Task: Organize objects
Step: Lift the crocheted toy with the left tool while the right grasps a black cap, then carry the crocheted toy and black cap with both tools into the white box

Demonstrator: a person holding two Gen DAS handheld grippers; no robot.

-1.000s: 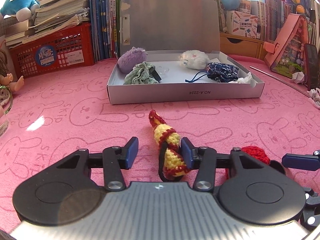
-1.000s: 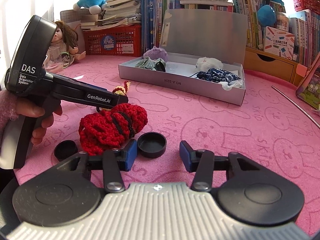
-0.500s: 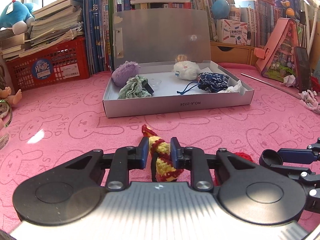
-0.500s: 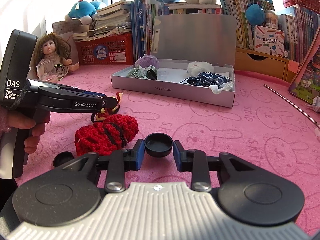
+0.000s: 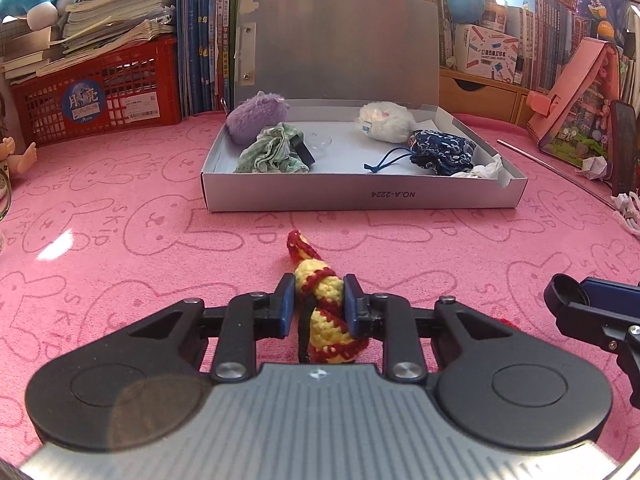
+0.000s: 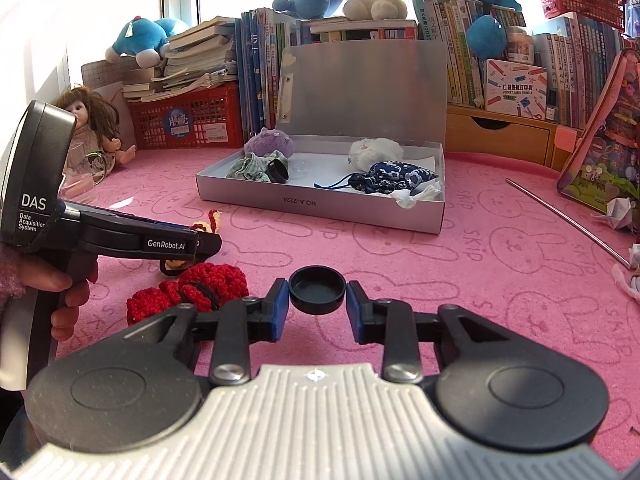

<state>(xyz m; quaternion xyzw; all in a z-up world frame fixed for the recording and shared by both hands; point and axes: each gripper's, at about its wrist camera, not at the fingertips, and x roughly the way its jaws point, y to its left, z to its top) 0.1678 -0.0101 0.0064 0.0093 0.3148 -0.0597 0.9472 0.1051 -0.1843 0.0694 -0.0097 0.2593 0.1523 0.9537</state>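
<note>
My left gripper [image 5: 318, 300] is shut on a yellow and red crochet piece [image 5: 326, 312] and holds it over the pink mat; the piece also shows in the right wrist view [image 6: 200, 226]. My right gripper [image 6: 317, 300] is shut on a round black cap [image 6: 317, 289], also seen at the right edge of the left wrist view [image 5: 566, 294]. An open grey box [image 5: 360, 196] stands ahead with plush toys, cloth and a blue pouch [image 5: 440, 152] inside. A red crochet piece [image 6: 192, 292] lies on the mat beside the left gripper.
A pink rabbit-print mat [image 5: 120, 220] covers the table. A red basket [image 5: 96, 100] with books, a row of books [image 6: 260, 72], a doll [image 6: 92, 132], a glass [image 6: 80, 176] and a metal rod [image 6: 568, 216] stand around the box.
Both grippers have closed: the left on the yellow and red crochet piece, the right on the black cap. The right gripper and cap have risen off the mat.
</note>
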